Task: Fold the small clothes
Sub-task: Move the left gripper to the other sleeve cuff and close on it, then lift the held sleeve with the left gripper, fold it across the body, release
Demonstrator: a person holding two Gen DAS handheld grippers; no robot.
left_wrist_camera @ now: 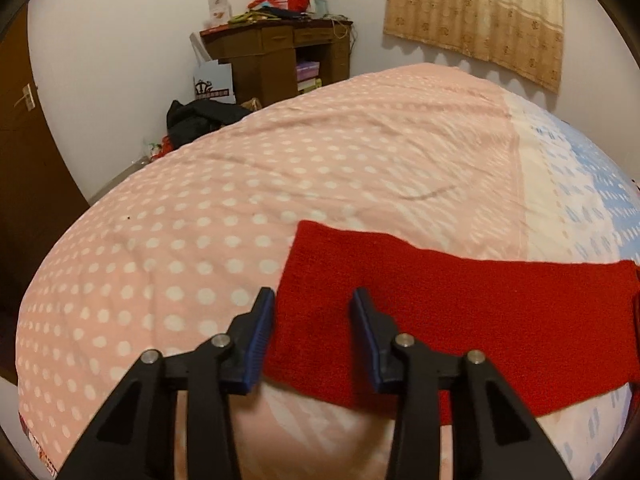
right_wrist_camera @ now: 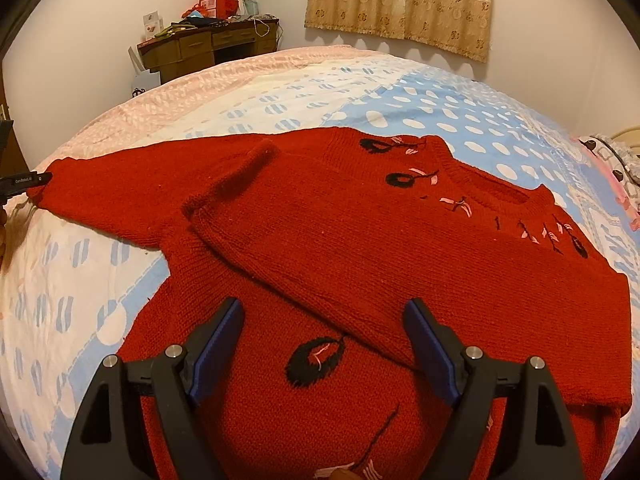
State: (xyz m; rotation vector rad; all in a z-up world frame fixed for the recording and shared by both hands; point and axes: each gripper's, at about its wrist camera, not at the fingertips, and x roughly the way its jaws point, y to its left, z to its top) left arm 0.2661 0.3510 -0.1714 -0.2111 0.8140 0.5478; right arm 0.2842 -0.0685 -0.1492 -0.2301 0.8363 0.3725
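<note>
We see the red knitted sweater with black cherry motifs lying flat on the dotted bedspread, its outstretched sleeve running rightward from our left gripper, which gapes empty over the cuff, nearer than the right gripper, likewise agape and empty.

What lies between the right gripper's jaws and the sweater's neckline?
Only sweater: in the right wrist view, the folded-over sleeve crosses the body between the open right gripper and the neckline.
</note>
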